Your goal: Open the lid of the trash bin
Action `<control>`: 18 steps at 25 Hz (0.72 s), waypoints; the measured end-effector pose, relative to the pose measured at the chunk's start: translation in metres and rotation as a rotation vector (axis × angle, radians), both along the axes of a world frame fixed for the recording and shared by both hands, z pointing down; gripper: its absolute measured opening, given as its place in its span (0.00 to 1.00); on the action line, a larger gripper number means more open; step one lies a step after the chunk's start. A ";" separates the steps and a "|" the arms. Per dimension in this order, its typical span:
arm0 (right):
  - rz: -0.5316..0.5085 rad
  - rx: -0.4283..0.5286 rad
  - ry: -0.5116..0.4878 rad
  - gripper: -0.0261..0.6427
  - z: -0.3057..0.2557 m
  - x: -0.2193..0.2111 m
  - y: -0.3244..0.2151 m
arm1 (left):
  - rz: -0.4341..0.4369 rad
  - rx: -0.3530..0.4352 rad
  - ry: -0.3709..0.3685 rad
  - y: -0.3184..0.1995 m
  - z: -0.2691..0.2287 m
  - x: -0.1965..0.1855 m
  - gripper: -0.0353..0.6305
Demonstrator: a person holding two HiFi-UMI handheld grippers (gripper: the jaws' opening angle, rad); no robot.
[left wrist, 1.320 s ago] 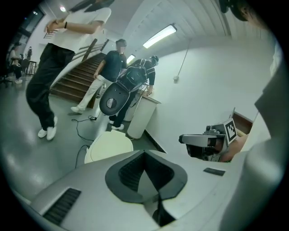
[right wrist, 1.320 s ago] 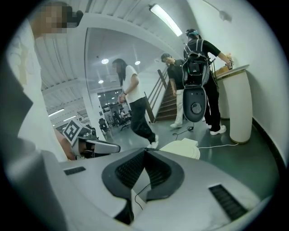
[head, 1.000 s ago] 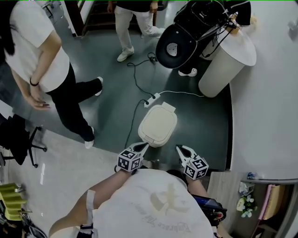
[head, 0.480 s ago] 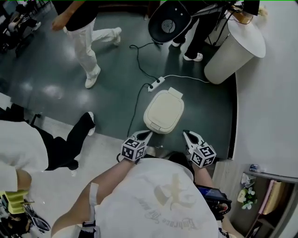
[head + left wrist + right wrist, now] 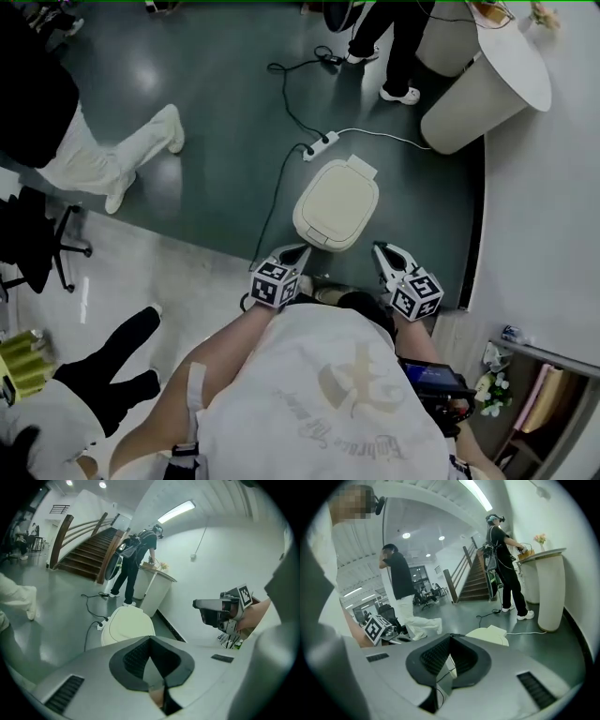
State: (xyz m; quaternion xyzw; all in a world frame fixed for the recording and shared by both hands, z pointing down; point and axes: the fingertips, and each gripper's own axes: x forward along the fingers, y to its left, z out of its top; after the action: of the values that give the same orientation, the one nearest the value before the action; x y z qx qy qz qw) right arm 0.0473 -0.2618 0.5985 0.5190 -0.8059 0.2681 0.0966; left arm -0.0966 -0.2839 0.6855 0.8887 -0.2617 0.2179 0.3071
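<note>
**A:** Well, bystanders (image 5: 111,161) are moving about, but the left claw (image 5: 298,249) and right claw (image 5: 380,248) are still hovering, pinched shut, empty.

**B:** And the trash bin (image 5: 335,210) is sitting on the floor (image 5: 211,103) just ahead, its lid (image 5: 343,191) staying down.

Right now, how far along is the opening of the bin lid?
Done: nothing yet; the lid lies flat and closed on the bin. In hand: the left claw and right claw hang just short of the bin, both shut and empty. Left: reach the lid and lift it.
</note>
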 end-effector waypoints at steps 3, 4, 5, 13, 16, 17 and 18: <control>-0.008 0.009 -0.018 0.05 0.003 0.005 -0.004 | -0.008 -0.007 -0.018 -0.002 0.006 0.007 0.07; -0.007 0.008 -0.026 0.05 0.005 0.008 -0.004 | -0.008 -0.011 -0.025 -0.001 0.008 0.010 0.07; -0.007 0.006 -0.034 0.05 0.008 0.009 -0.004 | -0.007 -0.016 -0.032 0.000 0.010 0.012 0.07; -0.019 -0.025 -0.050 0.05 0.033 0.017 -0.001 | 0.006 -0.083 -0.070 0.006 0.038 0.030 0.07; -0.012 -0.037 -0.053 0.05 0.040 0.023 0.006 | 0.022 -0.107 -0.088 0.009 0.048 0.039 0.07; -0.008 -0.039 -0.055 0.05 0.043 0.025 0.008 | 0.027 -0.111 -0.096 0.009 0.050 0.042 0.07; -0.004 -0.040 -0.058 0.05 0.045 0.028 0.010 | 0.030 -0.112 -0.103 0.009 0.053 0.045 0.07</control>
State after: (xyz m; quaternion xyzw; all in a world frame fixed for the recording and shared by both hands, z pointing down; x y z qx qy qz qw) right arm 0.0748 -0.2515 0.6433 0.5075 -0.8037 0.2989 0.0842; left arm -0.0517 -0.2748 0.7387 0.8617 -0.2510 0.2820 0.3390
